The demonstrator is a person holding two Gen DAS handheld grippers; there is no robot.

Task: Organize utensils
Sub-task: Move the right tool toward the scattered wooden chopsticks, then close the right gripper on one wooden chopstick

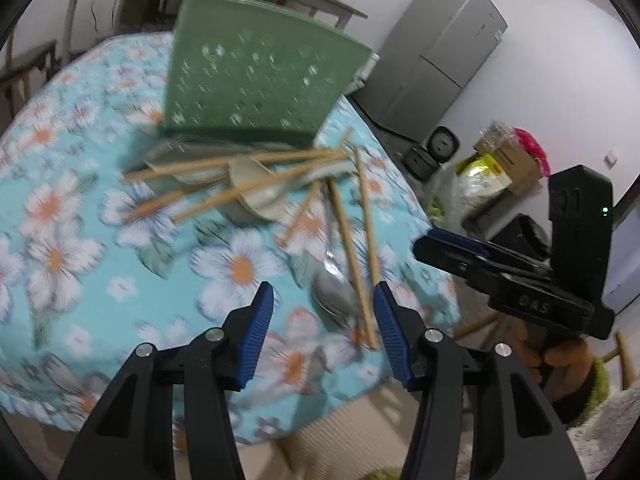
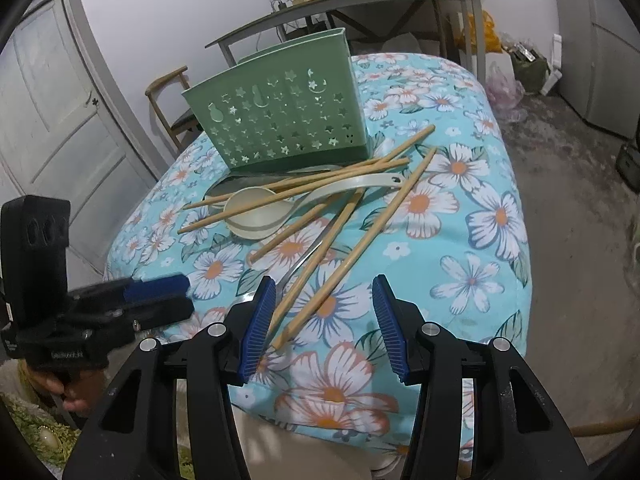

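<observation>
A green perforated basket [image 2: 288,116] stands upright on the floral tablecloth [image 2: 472,240]. In front of it lie several wooden chopsticks [image 2: 332,240] crossed over a cream ladle [image 2: 256,216]. A metal spoon [image 1: 336,300] lies near the table's front edge among chopsticks [image 1: 348,240]. My left gripper [image 1: 324,312] hovers open over the spoon's bowl, its pads [image 1: 260,332] touching nothing. My right gripper [image 2: 324,308] is open above the near ends of two chopsticks, apart from them. Each gripper appears in the other's view: the right gripper [image 1: 452,248] at the right, the left gripper [image 2: 168,296] at the left.
The table's front edge drops off just below both grippers. A grey fridge [image 1: 436,60], a rice cooker [image 1: 440,144] and boxes stand on the floor to the right. A wooden chair [image 2: 172,100], a white door [image 2: 52,100] and a cluttered side table [image 2: 360,0] lie behind.
</observation>
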